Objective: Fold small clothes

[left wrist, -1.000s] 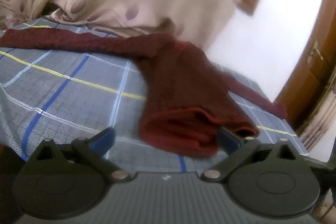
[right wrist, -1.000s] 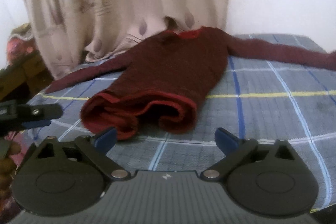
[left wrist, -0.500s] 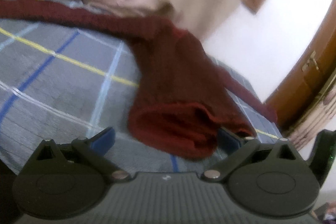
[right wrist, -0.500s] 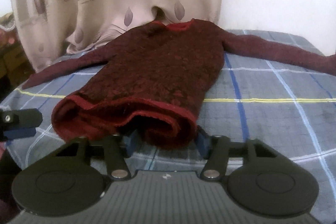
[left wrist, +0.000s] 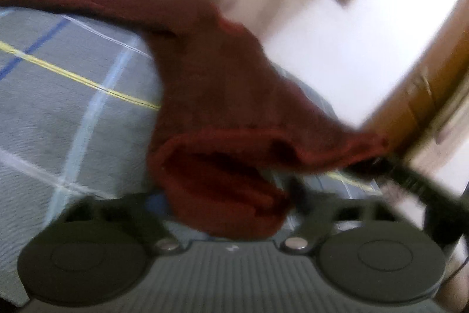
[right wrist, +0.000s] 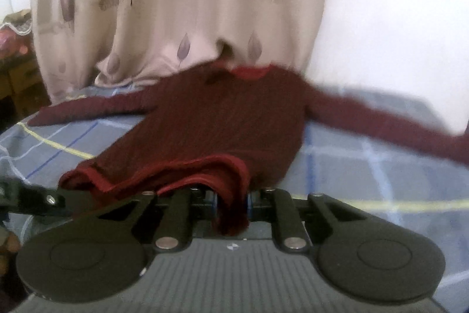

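Observation:
A dark red long-sleeved sweater (right wrist: 228, 119) lies on the checked grey bedsheet (right wrist: 366, 166), collar at the far end, sleeves spread to both sides. My right gripper (right wrist: 231, 200) is shut on the right part of its bottom hem, which bunches between the blue pads. In the left wrist view the sweater (left wrist: 217, 96) is blurred; my left gripper (left wrist: 222, 201) has its jaws still apart with the left part of the hem lying between them. The right gripper's black finger (left wrist: 410, 181) shows holding the hem's other corner, lifted off the sheet.
A beige leaf-print curtain (right wrist: 176, 5) hangs behind the bed and touches the sweater's collar. A white wall (right wrist: 395, 34) is at the right. A wooden door (left wrist: 425, 78) stands past the bed. Clutter (right wrist: 14, 55) sits at the far left.
Both grippers moved forward onto the hem. The right gripper closed from open to shut on the hem and lifted it. The left gripper's jaws narrowed around the hem.

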Demonstrator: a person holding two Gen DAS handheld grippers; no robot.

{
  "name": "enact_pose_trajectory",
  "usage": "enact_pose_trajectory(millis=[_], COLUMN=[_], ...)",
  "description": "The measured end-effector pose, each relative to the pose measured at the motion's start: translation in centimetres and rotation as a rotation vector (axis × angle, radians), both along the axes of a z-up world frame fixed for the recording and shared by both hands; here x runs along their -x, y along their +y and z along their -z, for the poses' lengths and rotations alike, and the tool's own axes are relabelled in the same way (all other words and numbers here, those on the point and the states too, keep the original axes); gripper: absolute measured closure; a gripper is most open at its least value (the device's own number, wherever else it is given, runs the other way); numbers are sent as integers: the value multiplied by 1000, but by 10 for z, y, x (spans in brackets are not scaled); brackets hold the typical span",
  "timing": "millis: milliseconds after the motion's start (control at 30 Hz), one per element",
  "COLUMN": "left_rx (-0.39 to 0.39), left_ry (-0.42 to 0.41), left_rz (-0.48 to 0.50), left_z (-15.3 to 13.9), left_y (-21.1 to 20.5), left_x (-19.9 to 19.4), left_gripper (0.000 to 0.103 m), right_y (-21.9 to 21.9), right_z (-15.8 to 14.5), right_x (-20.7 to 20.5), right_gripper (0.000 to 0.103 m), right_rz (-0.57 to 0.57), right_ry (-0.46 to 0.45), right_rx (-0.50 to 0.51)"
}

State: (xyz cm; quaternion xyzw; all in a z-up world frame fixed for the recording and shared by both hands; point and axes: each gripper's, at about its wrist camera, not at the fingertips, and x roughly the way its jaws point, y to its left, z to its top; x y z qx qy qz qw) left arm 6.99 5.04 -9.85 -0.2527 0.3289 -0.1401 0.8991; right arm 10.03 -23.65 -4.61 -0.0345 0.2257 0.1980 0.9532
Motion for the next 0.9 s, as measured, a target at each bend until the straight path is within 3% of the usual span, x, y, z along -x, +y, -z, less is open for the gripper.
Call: enact_pose_trajectory(millis=[33, 100, 167, 300, 567, 633, 733, 767, 800, 833, 867, 900], left_rx=[4, 30, -1, -48, -173, -176, -204, -201, -190, -186, -172, -144], left_ry=[18, 15, -2, -49, -286, -295, -272, -259, -226, -184, -143, -109], left_rz=[25, 29, 25, -41, -213, -213, -202, -194, -161, -150, -158, -154], left_z=[4, 7, 4, -16, -121, -140, -145, -140, -133, -121, -110, -98], left_y=[-2, -1, -1, 12, 64, 70, 68, 67, 67, 66, 67, 69], left_x=[-5, -8, -8, -2, 45, 61, 76, 77, 74, 70, 67, 65], left_gripper=[72, 77, 85, 87, 87, 87, 87, 87, 87, 87, 86, 84], right_y=[-7, -21, -35, -57, -77, -82, -88, -91, -93, -94, -94, -91], right_z=[-8, -22, -33, -41, -41, -43, -38, -33, -28, -18, -11, -4], right_x=[1, 0, 1, 2, 38, 49, 60, 59, 54, 45, 42, 37], right_gripper=[83, 84, 92, 95, 97, 97, 98, 97, 86, 83, 76, 62], right_rz=[3, 12, 30, 54, 67, 75, 30, 25, -16, -34, -33, -31], right_ry=[-24, -59, -89, -106, -85, -82, -27, 19, 90, 155, 171, 190], right_rx=[17, 50, 77, 121, 85, 80, 35, -5, -55, -99, -117, -129])
